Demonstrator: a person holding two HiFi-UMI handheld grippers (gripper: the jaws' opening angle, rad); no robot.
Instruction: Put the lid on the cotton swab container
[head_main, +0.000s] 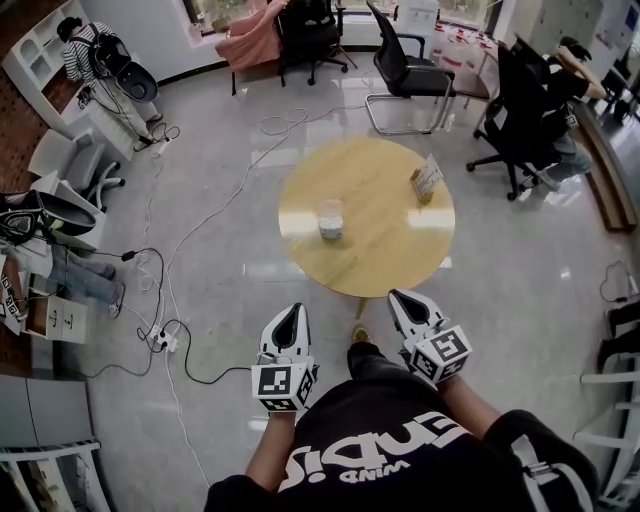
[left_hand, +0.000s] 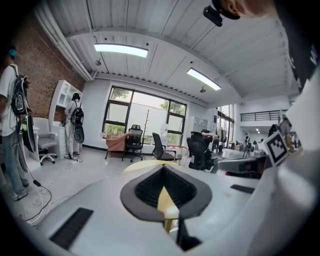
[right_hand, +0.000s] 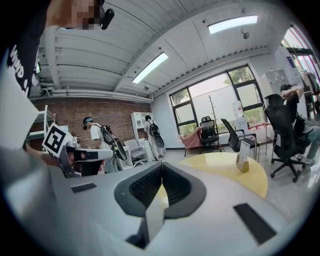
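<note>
Both white two-jaw tools sit low in the head view: left gripper (head_main: 292, 312) and right gripper (head_main: 400, 297), each with jaws pressed together on nothing. At their 12 o'clock, well apart, the small whitish cotton swab container (head_main: 330, 218) stands on the round yellow wooden table (head_main: 385, 245), slightly toward 9 o'clock of its centre.
</note>
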